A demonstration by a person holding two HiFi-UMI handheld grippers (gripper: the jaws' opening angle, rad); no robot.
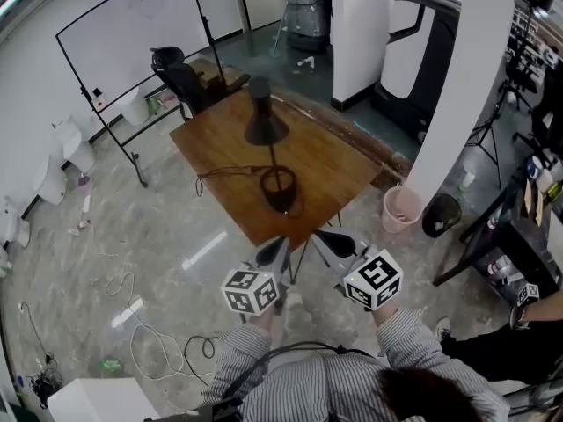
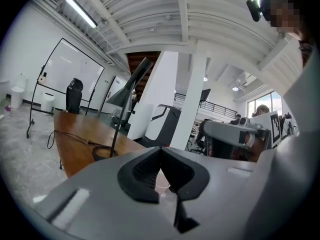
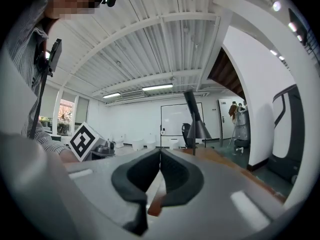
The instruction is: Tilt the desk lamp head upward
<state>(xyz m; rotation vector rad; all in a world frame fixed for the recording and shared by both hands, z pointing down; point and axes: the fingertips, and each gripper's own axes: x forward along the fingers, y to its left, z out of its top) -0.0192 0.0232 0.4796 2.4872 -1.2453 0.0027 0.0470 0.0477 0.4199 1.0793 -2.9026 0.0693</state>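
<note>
1 black desk lamp (image 1: pixel 279 202), mid wooden table (image 1: pixel 334 170); cone head (image 1: pixel 265 130) angled down. Probably light, rigid, stiff at hinge; base may slide. Pinch the head's upper neck. Left gripper (image 1: pixel 272 252), right gripper (image 1: pixel 335 243): jaws together, empty, short of table.

One lamp (image 1: pixel 265 130), one table (image 1: pixel 327 170)

Black desk lamp (image 1: pixel 266 128) on a brown wooden worktop (image 1: pixel 325 165). The left hand-held gripper (image 1: pixel 277 246) and right hand-held gripper (image 1: pixel 330 238) are grey, their cubes patterned black-and-white; the shirt (image 1: pixel 352 385) looks grey-striped.
</note>
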